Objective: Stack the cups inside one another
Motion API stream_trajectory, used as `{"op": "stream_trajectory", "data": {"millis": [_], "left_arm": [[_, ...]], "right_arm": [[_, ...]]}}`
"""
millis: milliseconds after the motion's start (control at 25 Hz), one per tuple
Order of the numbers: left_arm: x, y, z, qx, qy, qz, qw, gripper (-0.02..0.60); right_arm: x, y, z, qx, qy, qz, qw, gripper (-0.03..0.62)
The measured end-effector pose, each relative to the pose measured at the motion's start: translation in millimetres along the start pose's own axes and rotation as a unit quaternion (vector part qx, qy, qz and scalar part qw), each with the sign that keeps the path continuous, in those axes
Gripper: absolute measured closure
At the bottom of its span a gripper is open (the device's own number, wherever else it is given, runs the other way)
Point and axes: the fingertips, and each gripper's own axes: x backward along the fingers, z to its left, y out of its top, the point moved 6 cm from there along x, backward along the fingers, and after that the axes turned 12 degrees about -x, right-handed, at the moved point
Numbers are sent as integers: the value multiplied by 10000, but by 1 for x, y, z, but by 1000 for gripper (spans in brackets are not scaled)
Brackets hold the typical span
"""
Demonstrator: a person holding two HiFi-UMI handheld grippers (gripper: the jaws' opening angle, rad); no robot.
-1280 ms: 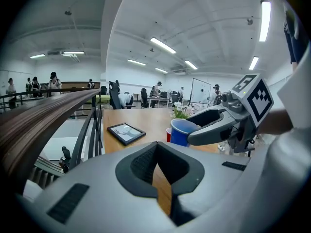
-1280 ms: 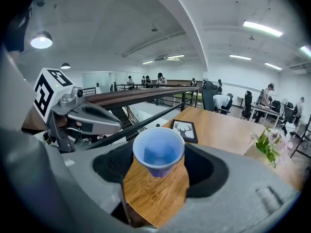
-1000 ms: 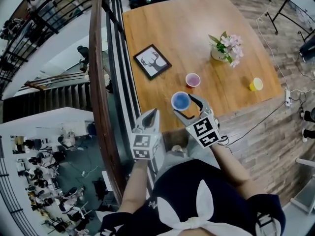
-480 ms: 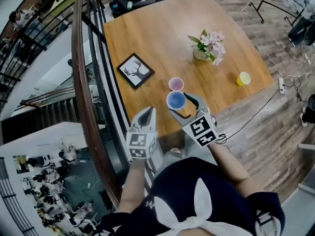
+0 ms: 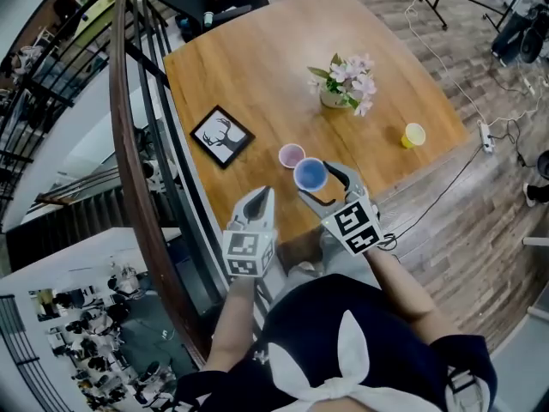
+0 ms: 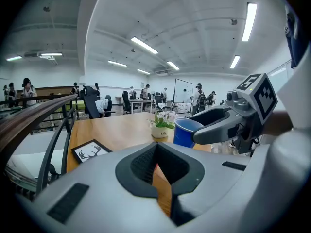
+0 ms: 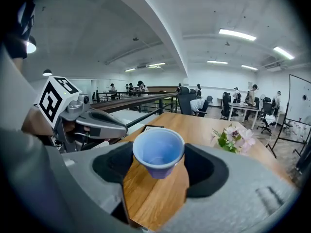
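My right gripper (image 5: 314,178) is shut on a blue cup (image 5: 310,174), held upright in the air over the near edge of the wooden table (image 5: 257,67). In the right gripper view the blue cup (image 7: 159,152) sits between the two jaws, mouth up and empty. A pink cup (image 5: 291,154) stands on the table just beyond and left of it. A yellow cup (image 5: 413,134) stands far right near the table edge. My left gripper (image 5: 257,202) is shut with nothing in it, short of the table and left of the blue cup (image 6: 187,131).
A pot of pink flowers (image 5: 343,84) stands mid-table and a framed deer picture (image 5: 222,136) lies at the left. A dark curved railing (image 5: 129,144) runs along the table's left side over a drop. Cables (image 5: 485,136) lie on the floor at right.
Both grippers have moved forward towards the table together. The blue cup, still gripped, now hangs much closer to the pink cup. The left gripper stays shut.
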Motion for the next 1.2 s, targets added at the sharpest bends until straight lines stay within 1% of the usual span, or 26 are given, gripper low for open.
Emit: {"op": "stream_trajectory", "data": {"millis": [360,720,1200], "left_arm": [[-32,17,-15,-112,-200,-19,9997,566],[-71,36,-32,-272,-473,2,9985,566],[-128,54,-48,-460,-959,73,9943,566]], "right_arm": [[15,-1,-40,-175,-263,-75,9995,270],[30,-5,-89,-345,-565,-82,9978,270],[35,-10,-153,-657,-972,-59,9931,270]]}}
